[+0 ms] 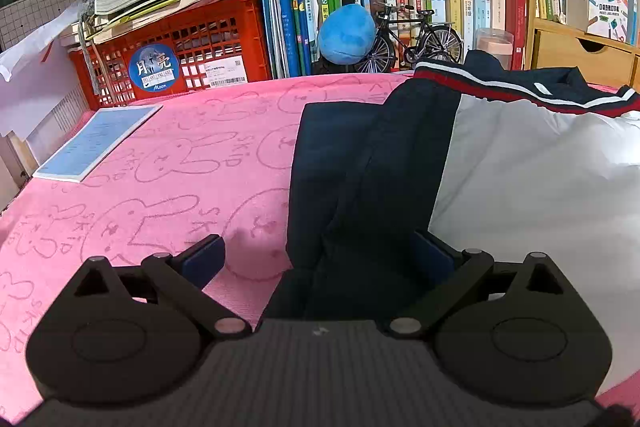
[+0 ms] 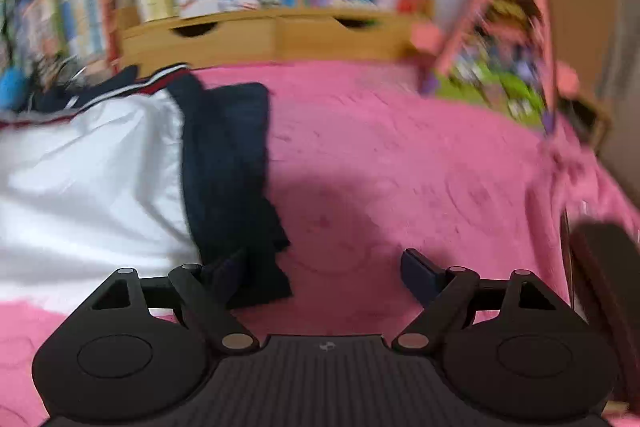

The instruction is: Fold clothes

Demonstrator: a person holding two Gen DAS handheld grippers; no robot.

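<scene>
The jacket (image 1: 500, 167) lay centre-right on the pink cloth (image 1: 160, 155), sleeves seemingly folded in; folding the body remained. Left gripper (image 1: 320, 259) and right gripper (image 2: 324, 271) were wide open, holding nothing.

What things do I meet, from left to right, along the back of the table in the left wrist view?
Red crate → blue plush ball → model bicycle → clear jar → wooden drawer box.
</scene>
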